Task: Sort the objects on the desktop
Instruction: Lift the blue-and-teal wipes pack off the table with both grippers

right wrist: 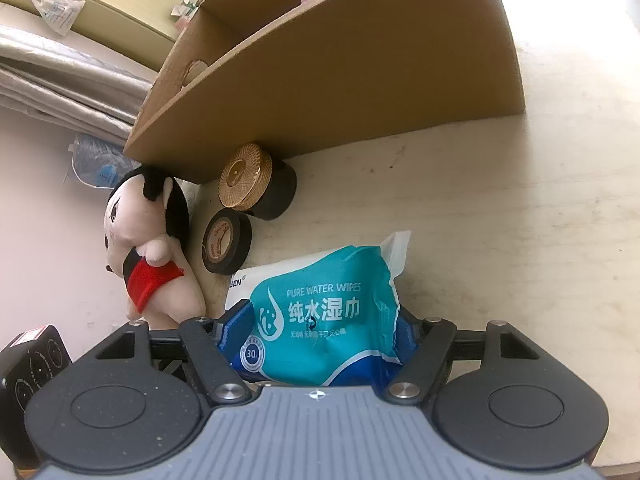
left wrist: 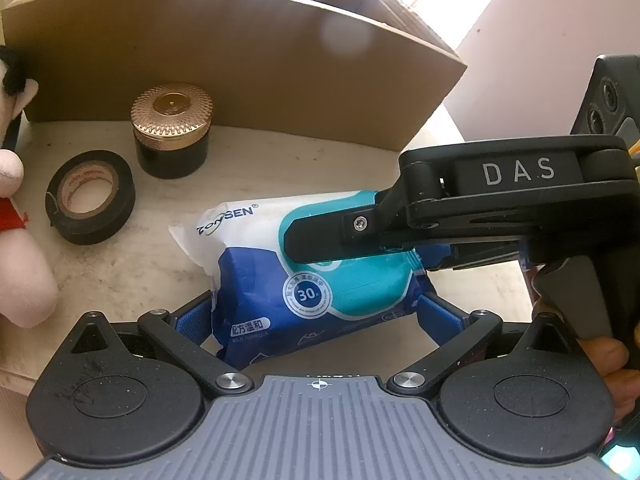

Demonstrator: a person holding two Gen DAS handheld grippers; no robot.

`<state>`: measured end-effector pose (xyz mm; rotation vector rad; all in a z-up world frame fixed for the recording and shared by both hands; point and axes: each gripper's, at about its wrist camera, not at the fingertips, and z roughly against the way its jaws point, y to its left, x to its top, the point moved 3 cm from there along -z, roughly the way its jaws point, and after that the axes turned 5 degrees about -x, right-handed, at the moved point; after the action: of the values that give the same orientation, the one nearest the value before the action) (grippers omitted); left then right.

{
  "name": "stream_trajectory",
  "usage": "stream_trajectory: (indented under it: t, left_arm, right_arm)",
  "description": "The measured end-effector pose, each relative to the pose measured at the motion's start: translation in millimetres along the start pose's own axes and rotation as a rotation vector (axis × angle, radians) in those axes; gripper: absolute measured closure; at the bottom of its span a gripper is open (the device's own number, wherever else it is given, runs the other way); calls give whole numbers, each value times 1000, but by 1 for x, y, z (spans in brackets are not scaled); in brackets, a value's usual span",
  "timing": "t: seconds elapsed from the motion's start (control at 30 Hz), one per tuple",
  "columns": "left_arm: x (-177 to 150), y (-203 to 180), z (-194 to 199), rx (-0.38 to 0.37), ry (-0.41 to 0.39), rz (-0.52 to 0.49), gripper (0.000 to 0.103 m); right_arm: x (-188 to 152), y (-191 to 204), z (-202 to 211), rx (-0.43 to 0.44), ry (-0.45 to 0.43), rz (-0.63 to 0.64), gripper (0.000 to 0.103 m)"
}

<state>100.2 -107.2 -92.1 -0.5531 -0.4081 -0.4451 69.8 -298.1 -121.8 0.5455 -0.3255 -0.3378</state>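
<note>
A pack of wet wipes (left wrist: pixel 304 276) lies on the pale desk (left wrist: pixel 280 168), just in front of a cardboard box (left wrist: pixel 224 64). Its wrapper is blue, teal and white. In the left wrist view it reads "ZONSEN" near the white end, with a round badge marked "30" lower down. In the right wrist view the teal panel reads "PURE WATER WIPES" above large Chinese characters, with the "30" badge again at the lower left.

The left gripper (left wrist: pixel 316 316) has the pack between its blue fingers (left wrist: pixel 194 320); the fingers sit at the pack's two sides, but I cannot tell whether they press on it. The right gripper (right wrist: pixel 320 328) also straddles the pack, its blue pads close against both sides of the wrapper, which looks creased there; whether they truly clamp it is unclear. Seen from the left camera, the right gripper's black body carries the letters "DAS", and one finger lies across the teal panel.

Left of the pack sit a roll of black tape (left wrist: pixel 90 196), red print on its core too small to read, a dark jar (left wrist: pixel 172 132) with a gold ribbed lid, and a plush doll (right wrist: pixel 148 240) in red.
</note>
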Motion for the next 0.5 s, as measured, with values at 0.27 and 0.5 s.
stream_trajectory:
  t: [0.27, 0.5]
  left_arm:
    - [17, 0, -2, 3, -3, -13, 0]
    - [35, 2, -4, 9, -11, -20, 0]
  right_arm:
    - [1, 1, 6, -7, -13, 16, 31]
    - [1, 1, 11, -4, -24, 26, 31]
